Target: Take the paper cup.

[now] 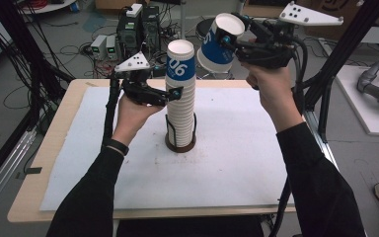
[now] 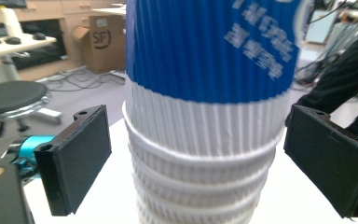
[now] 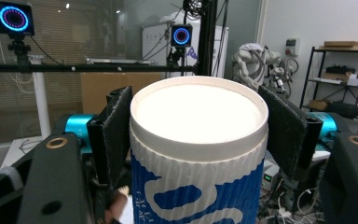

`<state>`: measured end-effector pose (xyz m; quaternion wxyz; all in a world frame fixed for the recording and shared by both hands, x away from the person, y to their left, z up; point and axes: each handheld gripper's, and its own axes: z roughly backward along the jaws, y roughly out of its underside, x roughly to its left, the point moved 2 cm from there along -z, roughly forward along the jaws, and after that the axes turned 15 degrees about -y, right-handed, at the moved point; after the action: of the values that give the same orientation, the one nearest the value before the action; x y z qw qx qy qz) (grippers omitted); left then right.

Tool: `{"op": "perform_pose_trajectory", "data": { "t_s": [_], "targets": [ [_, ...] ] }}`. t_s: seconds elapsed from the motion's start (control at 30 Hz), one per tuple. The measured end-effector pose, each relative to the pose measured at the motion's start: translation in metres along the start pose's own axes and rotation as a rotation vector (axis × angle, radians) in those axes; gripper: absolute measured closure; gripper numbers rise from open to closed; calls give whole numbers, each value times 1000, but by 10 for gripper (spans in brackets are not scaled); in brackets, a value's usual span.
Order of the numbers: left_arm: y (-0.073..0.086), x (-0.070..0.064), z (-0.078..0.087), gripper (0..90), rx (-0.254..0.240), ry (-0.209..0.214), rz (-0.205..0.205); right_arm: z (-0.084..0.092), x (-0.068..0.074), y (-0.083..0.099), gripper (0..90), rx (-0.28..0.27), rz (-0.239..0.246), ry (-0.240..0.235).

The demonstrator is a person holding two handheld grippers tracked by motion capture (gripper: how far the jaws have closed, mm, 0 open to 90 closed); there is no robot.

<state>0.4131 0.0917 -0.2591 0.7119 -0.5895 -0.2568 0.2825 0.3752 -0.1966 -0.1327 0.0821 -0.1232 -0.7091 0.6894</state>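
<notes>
With the right hand-held gripper (image 1: 231, 43) clamping a cup (image 1: 220, 42) aloft and the left hand-held gripper (image 1: 173, 95) standing open around the stack (image 1: 181, 96), the left should be steadying the stack.

The room is dim, and the light falls from overhead, soft and even. From the high view the white mat on the table (image 1: 237, 163) is the brightest area, with a faint shadow pooling around the foot of the stack of cups (image 1: 181, 98); the floor and the dark sleeves sink into murk. In the left gripper view the print on the stack is smeared out of focus, being so close to the lens, while the ribbing lower down stays fairly crisp. In the right gripper view the base of the held cup (image 3: 199, 140) glares nearly white, and two ring lights (image 3: 14, 17) glow blue behind.
</notes>
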Motion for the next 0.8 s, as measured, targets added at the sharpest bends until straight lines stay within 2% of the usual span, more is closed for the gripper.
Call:
{"op": "perform_pose_trajectory", "data": {
  "t_s": [0.07,0.2,0.4,0.53,0.6,0.7,0.8],
  "targets": [
    [1,1,5,73,-8,-12,-3,4,1,6,307,-4,-7,-2],
    [4,0,17,73,-18,-11,-12,10,3,15,307,-7,-18,-9],
    [16,-6,37,73,-31,-37,-52,17,10,33,306,41,-19,-13],
    [27,-13,46,73,-27,-48,-64,18,13,49,306,69,-27,-17],
    [32,-17,50,73,-27,-38,-65,18,15,61,306,95,-25,-13],
    [39,-21,55,73,-19,-28,-59,19,19,76,306,106,-35,-25],
    [46,-26,60,73,-8,-18,-58,20,24,86,307,125,-24,-27]
  ]
}}
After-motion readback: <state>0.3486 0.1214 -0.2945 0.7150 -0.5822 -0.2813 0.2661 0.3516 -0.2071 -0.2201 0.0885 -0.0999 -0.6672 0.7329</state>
